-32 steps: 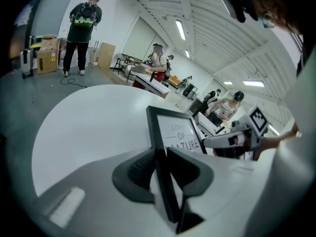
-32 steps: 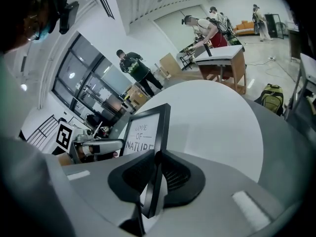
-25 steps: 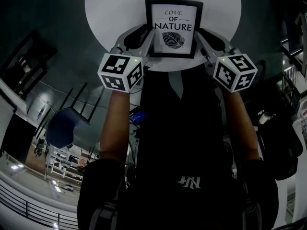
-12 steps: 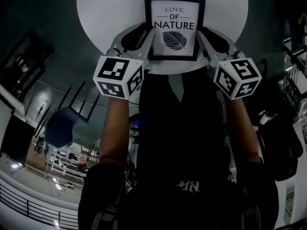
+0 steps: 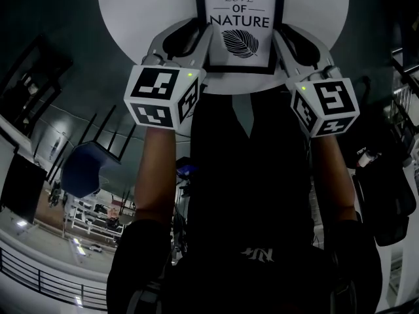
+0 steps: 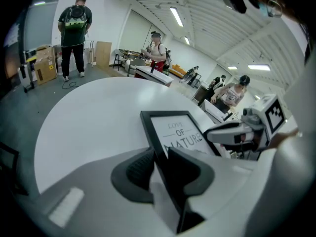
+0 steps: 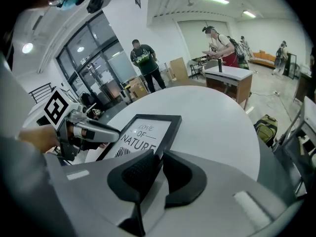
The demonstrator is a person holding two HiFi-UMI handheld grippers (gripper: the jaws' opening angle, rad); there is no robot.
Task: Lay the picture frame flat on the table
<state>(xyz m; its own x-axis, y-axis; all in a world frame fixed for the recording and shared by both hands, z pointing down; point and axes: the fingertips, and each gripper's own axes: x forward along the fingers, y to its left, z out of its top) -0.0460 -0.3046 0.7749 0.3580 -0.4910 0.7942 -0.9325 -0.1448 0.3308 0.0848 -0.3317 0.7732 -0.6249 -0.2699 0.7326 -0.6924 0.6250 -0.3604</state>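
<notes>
Fingers [image 6: 136, 169] of the left gripper [image 6: 160, 157] close on the left border of the frame [image 6: 177, 132] near its lower corner, one dark pad on each side of the thin edge, and the fingers [image 7: 136, 174] of the right gripper [image 7: 160, 167] pinch the right border the same way. The frame [image 5: 239, 26] is over the near part of the round white table [image 5: 144, 18], between the two grippers, with its long axis running straight away from the person. Its face is turned up toward the head camera, the words LOVE OF NATURE at the far end and a leaf drawing at the near end. In the gripper views it leans back low over the tabletop [image 6: 98, 112], but whether its back touches the surface cannot be told, since the underside is hidden. The top border is cut off at the upper edge of the head view, and the lower corners are covered by the jaws. The left gripper [image 5: 196, 41] and right gripper [image 5: 283, 43] angle inward toward the frame, their marker cubes [image 5: 162, 97] nearest the person. Both forearms [image 5: 157, 169] reach forward side by side from a dark torso. A blue chair [image 5: 88, 169] stands down to the left, and several people [image 7: 143, 63] stand well beyond the table [image 7: 217, 117].
</notes>
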